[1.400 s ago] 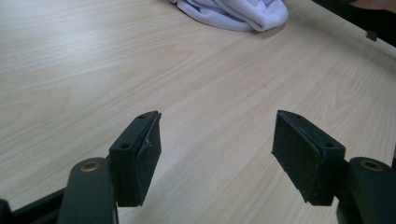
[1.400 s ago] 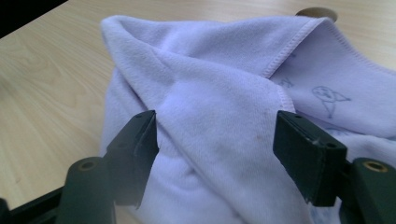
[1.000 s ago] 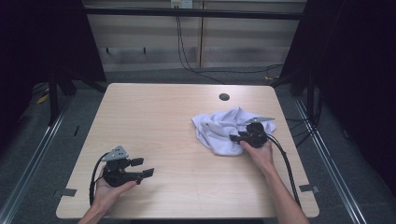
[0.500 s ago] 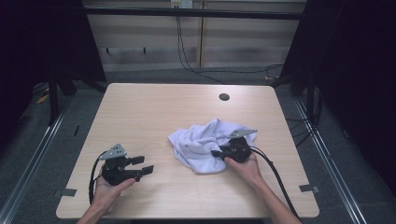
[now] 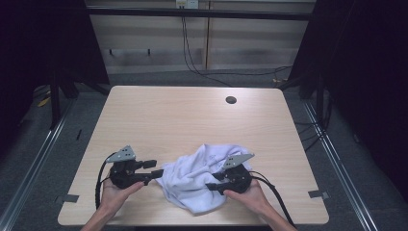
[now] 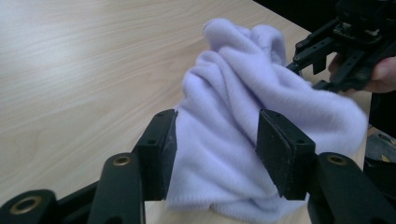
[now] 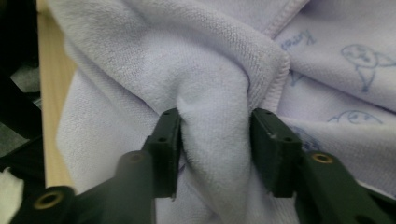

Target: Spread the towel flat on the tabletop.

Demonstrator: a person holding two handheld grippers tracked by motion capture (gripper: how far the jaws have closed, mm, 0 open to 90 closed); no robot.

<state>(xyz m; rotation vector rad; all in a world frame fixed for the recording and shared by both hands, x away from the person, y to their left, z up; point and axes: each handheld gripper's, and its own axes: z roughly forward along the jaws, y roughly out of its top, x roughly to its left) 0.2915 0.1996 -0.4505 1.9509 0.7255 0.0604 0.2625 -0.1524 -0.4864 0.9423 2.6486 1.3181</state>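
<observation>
In the right gripper view we see the right gripper pinching a fold of the pale towel, blue printed figures visible. The left gripper brackets its edge, jaws spread. The towel lies crumpled near the table's front edge

The towel lay on the table near its front edge, between the left gripper and the right gripper.

Light wooden table, grey floor, pale back wall, possibly panelled, dark surroundings
</observation>
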